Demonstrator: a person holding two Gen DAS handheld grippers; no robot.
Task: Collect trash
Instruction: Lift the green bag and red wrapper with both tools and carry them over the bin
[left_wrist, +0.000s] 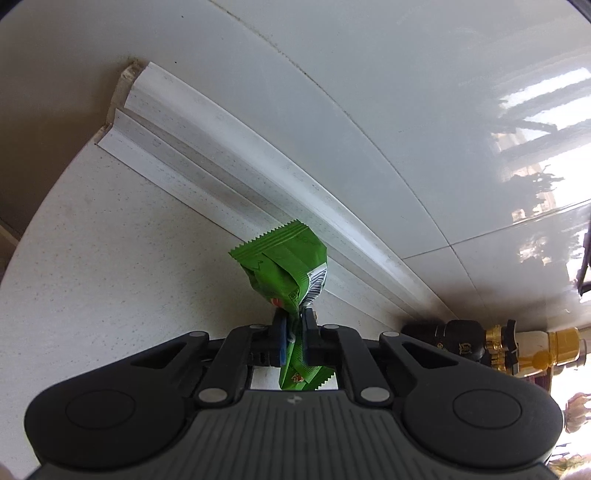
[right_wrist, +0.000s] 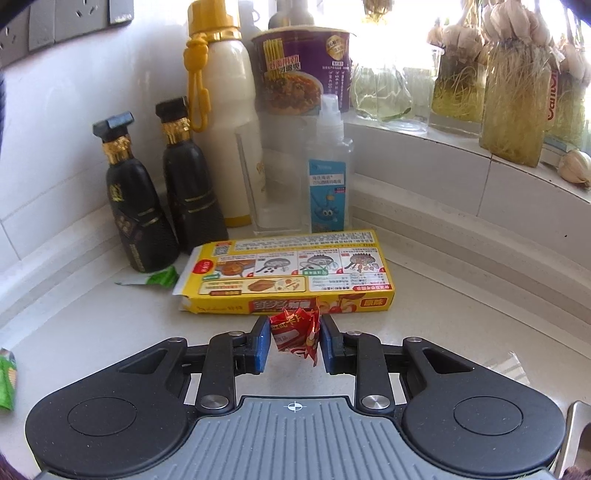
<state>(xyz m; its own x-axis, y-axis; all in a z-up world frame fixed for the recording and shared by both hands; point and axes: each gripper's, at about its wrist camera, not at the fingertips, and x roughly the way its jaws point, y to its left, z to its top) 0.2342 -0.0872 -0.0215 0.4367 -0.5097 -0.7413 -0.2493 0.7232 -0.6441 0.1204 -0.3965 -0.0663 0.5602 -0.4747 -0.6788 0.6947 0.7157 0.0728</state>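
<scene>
Two wrappers up off the counter!
Crumpled green wrapper (left_wrist: 286, 269) stands upright, pinched at its middle; creased red wrapper (right_wrist: 295, 334) sits squeezed between blue pads.

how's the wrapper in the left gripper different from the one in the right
The green wrapper is plain green with a barcode; the red wrapper is red with print. The green wrapper sticks up well past the fingertips of the left hand-held gripper and trails down behind them, while the red wrapper is a small crumpled wad between the pads of the right hand-held gripper. The jaws on the green one stand much closer together. Both are crumpled and pinched.
</scene>
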